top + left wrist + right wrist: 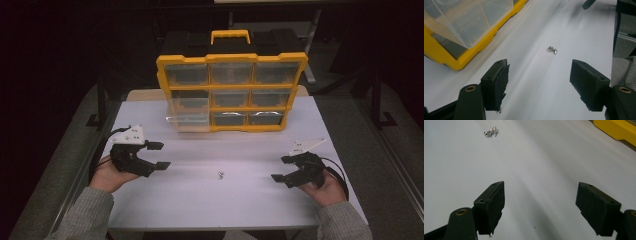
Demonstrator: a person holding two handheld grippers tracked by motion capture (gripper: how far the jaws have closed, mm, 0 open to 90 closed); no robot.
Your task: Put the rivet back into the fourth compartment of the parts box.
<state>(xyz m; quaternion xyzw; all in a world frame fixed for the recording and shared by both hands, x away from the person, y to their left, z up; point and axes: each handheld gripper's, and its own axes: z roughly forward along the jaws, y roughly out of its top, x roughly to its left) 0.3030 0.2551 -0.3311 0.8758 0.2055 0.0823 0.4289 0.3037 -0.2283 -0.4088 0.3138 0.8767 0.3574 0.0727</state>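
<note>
Sitting pretty much dead centre on the white table is a tiny cluster of metal screws, and that's what I'm using as the landmark here. The left gripper is hovering off to the left of the screws, a bit farther from the person's edge than they are, with its jaws standing wide apart and nothing between them; in the left gripper view the screws are lying ahead of the two black pads, well clear of both. The right gripper is sitting on the opposite side of the screws, about level with them, jaws also spread wide and holding nothing, and in the right gripper view the screws are showing up far ahead and off toward the left pad's side. Neither gripper is touching the screws, both are well apart from them. Beyond the screws, at the far side of the table, the yellow organizer case is standing upright with its grid of clear drawers facing the person, and one clear drawer at its lower left is sticking out of the frame, tilted a little. Can't tell what's inside the drawers, too dim and small.
</note>
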